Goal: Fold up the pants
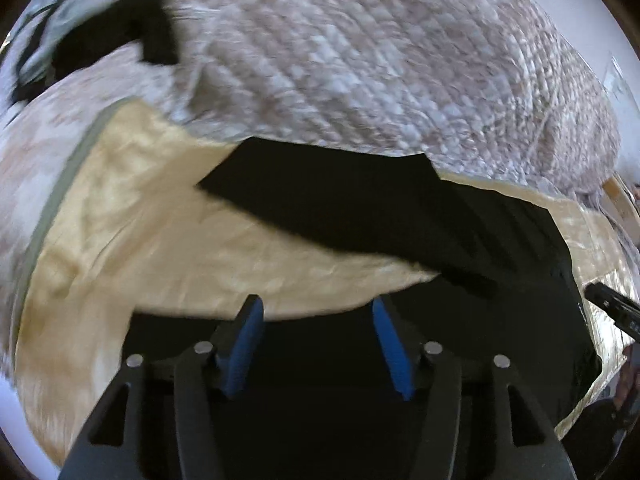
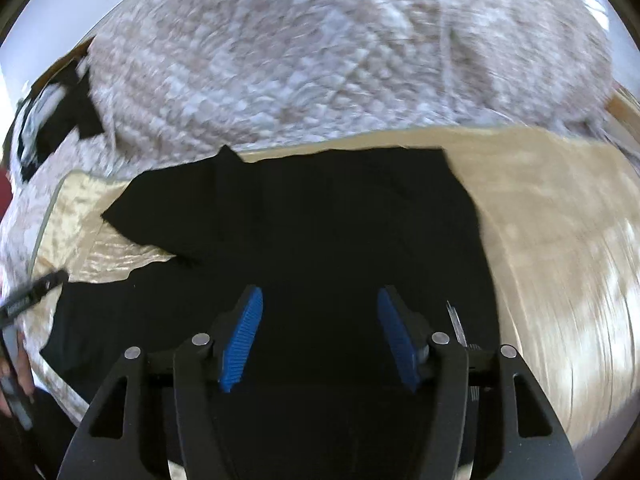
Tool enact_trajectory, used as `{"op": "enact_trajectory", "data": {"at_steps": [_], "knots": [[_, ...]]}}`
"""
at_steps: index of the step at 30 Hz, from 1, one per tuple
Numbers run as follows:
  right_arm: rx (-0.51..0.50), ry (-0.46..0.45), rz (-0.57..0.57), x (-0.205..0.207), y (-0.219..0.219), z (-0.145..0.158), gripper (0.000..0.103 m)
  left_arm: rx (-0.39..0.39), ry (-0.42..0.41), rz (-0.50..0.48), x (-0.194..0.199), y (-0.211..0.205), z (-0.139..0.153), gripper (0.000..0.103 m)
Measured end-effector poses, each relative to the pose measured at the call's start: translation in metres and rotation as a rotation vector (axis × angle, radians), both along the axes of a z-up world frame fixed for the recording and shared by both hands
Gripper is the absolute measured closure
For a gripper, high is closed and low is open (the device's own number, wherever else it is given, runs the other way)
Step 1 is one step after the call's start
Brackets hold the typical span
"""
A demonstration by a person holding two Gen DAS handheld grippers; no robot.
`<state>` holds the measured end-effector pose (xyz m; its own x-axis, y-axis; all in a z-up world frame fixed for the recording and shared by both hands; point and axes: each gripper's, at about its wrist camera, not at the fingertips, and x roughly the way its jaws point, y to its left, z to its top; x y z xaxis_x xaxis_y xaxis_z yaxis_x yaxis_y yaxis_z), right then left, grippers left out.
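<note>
Black pants (image 1: pixel 360 208) lie spread on a cream satin sheet (image 1: pixel 160 240), one part folded over toward the far side. My left gripper (image 1: pixel 318 308) hovers open above the near edge of the pants, blue pads apart with nothing between them. In the right wrist view the same pants (image 2: pixel 320 220) fill the middle, and my right gripper (image 2: pixel 320 300) stands open over them, holding nothing. The tip of the right gripper (image 1: pixel 612 308) shows at the right edge of the left view; the left gripper's tip (image 2: pixel 32 296) shows at the left edge of the right view.
A quilted grey-beige blanket (image 1: pixel 360 60) bulks behind the sheet. Dark clothing (image 1: pixel 120 32) lies at the far left on the bed. A person's hand (image 2: pixel 16 376) shows at the lower left of the right view. White wall lies beyond the bed.
</note>
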<state>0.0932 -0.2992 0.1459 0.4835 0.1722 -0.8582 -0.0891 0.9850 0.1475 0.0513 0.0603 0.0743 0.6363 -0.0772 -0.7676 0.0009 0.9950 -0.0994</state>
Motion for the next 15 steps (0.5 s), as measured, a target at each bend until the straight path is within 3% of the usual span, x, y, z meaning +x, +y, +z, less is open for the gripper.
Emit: {"op": "enact_trajectory", "data": {"at_steps": [5,10,15], "knots": [[-0.021,0.017,0.087,0.058,0.006,-0.018,0.042,-0.012,0.023,-0.082,0.061,-0.011,-0.009,0.034],[-0.006,0.036,0.109,0.122,0.000,-0.041,0.041,-0.010,0.051,-0.107,0.137,-0.019,-0.027,0.034],[-0.066,0.062,0.166,0.182,0.001,-0.073,0.041,0.010,0.072,-0.124,0.203,-0.031,-0.052,0.034]]}}
